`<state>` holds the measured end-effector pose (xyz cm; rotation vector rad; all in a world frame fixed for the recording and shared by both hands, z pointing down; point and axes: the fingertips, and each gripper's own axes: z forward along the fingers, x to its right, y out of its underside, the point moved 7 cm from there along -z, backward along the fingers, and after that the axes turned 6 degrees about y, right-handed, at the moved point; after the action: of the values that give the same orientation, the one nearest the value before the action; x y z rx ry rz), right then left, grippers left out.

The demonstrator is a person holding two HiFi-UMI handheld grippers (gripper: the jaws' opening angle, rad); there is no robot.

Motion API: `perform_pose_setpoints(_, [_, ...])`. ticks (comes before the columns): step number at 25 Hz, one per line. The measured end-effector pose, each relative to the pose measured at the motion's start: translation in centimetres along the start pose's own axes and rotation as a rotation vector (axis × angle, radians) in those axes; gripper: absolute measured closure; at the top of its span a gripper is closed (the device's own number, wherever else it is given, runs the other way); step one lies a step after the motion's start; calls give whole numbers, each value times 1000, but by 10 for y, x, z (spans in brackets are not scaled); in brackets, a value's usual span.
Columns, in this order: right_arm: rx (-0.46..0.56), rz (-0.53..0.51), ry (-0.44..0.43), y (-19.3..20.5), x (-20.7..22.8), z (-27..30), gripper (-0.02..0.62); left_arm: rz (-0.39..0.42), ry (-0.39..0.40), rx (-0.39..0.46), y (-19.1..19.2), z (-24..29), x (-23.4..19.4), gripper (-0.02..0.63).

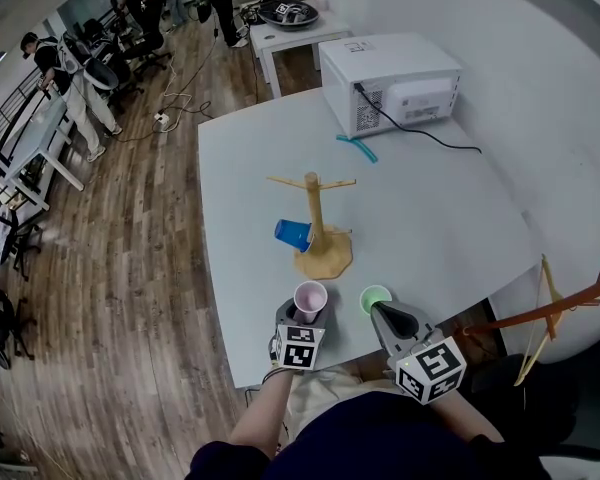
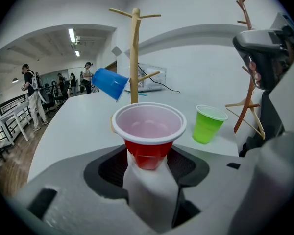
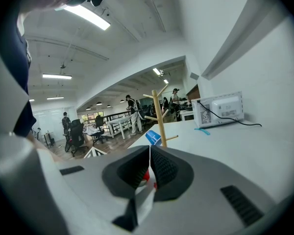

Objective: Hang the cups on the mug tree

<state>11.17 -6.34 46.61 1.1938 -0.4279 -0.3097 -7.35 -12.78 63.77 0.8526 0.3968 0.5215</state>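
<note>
Progress reads one of three: blue plastic cup hangs on the wooden mug tree, left gripper clamps the white-lined red plastic cup just before it, right gripper closed empty near the standing green plastic cup.

Left of mug tree: blocked by the hung blue cup.
Right of it: bare table is left open.

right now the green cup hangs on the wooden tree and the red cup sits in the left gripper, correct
Not quite. The cup hanging on the wooden tree is the blue cup; the green cup stands upright on the table, as the head view shows. The red cup does sit in the left gripper.
</note>
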Motion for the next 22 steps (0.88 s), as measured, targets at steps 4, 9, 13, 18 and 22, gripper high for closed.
perform_pose_setpoints(4, [4,-2,-7,1,-2,-2,566,-6,-12,9,-3,-5,-2,345])
perform_pose_setpoints(9, [10,-8,-16,1,-4,-5,566,2,-26,19,-7,-10,-5,347])
perform_pose_setpoints(13, [16,-10,-22,0,-5,-6,565,9,-34,28,-13,-15,-5,347])
perform_pose_setpoints(18, [25,-10,-30,0,-7,-9,565,30,-43,37,-20,-23,-5,348])
perform_pose_setpoints(22, [31,-13,-41,-1,-10,-10,565,48,-55,45,-29,-30,-7,350])
